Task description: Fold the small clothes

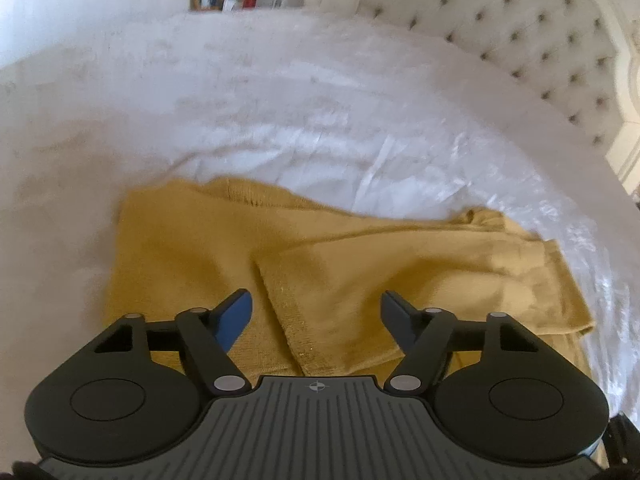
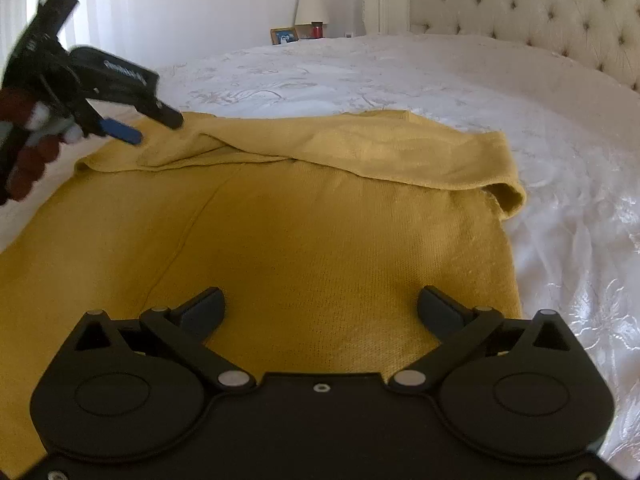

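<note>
A mustard-yellow knit garment (image 2: 320, 232) lies spread on a white bed. Its far part is folded over in a long band (image 2: 360, 148). In the left wrist view the garment (image 1: 224, 248) shows a folded sleeve (image 1: 360, 276) lying across it. My left gripper (image 1: 316, 304) is open and empty, just above the garment. It also shows in the right wrist view (image 2: 156, 128), held by a hand above the garment's far left corner. My right gripper (image 2: 320, 300) is open and empty, low over the garment's near part.
The white embroidered bedspread (image 2: 400, 76) spreads around the garment. A tufted cream headboard (image 2: 540, 4) stands at the right. A bedside table with a lamp (image 2: 312, 6) and a picture frame (image 2: 284, 35) stands beyond the bed.
</note>
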